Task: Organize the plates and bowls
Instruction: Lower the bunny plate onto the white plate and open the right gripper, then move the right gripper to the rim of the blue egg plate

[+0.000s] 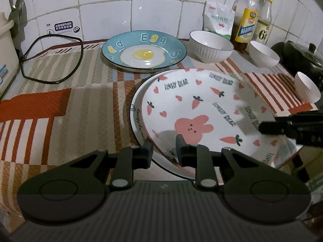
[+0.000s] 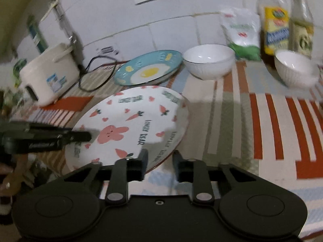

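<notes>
White lower plate (image 1: 135, 119) mostly hidden under rabbit plate (image 1: 201, 104).

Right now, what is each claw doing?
Left claw: shut on the rabbit plate rim.
Right claw: shut on the same plate's opposite rim.

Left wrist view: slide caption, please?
Both hand-held grippers clamp the rabbit plate above another plate.
</notes>
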The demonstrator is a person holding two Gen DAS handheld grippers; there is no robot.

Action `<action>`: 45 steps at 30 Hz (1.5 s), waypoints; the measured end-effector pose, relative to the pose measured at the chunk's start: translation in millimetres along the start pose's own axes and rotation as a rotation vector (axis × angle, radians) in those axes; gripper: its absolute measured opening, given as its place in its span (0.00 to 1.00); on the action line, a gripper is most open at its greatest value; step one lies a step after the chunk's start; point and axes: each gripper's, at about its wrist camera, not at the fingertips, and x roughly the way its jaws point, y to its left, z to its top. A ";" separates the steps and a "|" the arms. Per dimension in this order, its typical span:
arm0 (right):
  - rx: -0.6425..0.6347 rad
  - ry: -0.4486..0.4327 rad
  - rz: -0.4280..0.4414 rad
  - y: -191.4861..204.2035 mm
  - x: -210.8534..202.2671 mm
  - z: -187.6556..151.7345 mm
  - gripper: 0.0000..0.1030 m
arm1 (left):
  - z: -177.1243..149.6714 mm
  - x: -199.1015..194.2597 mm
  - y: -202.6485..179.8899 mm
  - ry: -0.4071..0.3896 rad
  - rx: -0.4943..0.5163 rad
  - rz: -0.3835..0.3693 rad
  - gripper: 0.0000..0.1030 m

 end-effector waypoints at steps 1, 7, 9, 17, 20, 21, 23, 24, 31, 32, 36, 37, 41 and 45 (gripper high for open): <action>0.016 -0.005 0.004 -2.0 1.4 -0.2 0.22 | 2.0 -0.4 0.1 0.019 0.006 -0.006 0.24; 0.013 -0.037 -0.009 -0.8 6.9 -1.9 0.19 | 6.6 -2.9 1.3 0.107 0.037 -0.021 0.27; 0.007 -0.048 -0.005 -0.7 5.5 -0.5 0.19 | 4.6 -0.7 4.0 0.129 0.027 -0.025 0.27; -0.088 -0.064 -0.088 15.4 7.0 -2.3 0.19 | 0.7 -5.4 3.9 0.102 0.020 0.002 0.25; -0.095 -0.070 -0.098 19.6 1.8 -4.4 0.24 | -2.0 -15.4 2.0 0.078 0.042 0.024 0.38; -0.109 -0.083 -0.102 21.8 -2.6 -6.3 0.25 | -3.5 -20.9 1.6 0.061 0.056 0.024 0.46; -0.136 -0.127 -0.086 26.1 -18.1 -9.3 0.26 | -7.1 -33.7 2.9 0.024 0.066 0.006 0.53; -0.140 -0.139 -0.073 29.1 -25.5 -9.5 0.26 | -8.6 -40.1 5.5 0.005 0.065 -0.006 0.54; -0.210 -0.165 -0.075 56.8 -72.6 -6.8 0.30 | -17.7 -74.4 5.8 -0.075 0.109 -0.019 0.60; -0.215 -0.158 -0.074 59.9 -77.0 -5.2 0.30 | -18.5 -79.2 5.2 -0.082 0.114 -0.021 0.60; -0.224 -0.134 -0.040 74.5 -95.7 3.4 0.34 | -16.9 -99.6 2.4 -0.106 0.144 -0.017 0.62; -0.227 -0.127 -0.025 79.5 -100.0 7.1 0.37 | -14.9 -105.5 1.9 -0.113 0.151 -0.020 0.63; -0.230 -0.100 0.021 95.8 -111.1 22.7 0.44 | -5.3 -130.0 0.6 -0.146 0.179 -0.012 0.68; -0.253 -0.097 0.038 114.3 -115.0 37.9 0.52 | 7.7 -146.7 6.8 -0.154 0.179 -0.028 0.75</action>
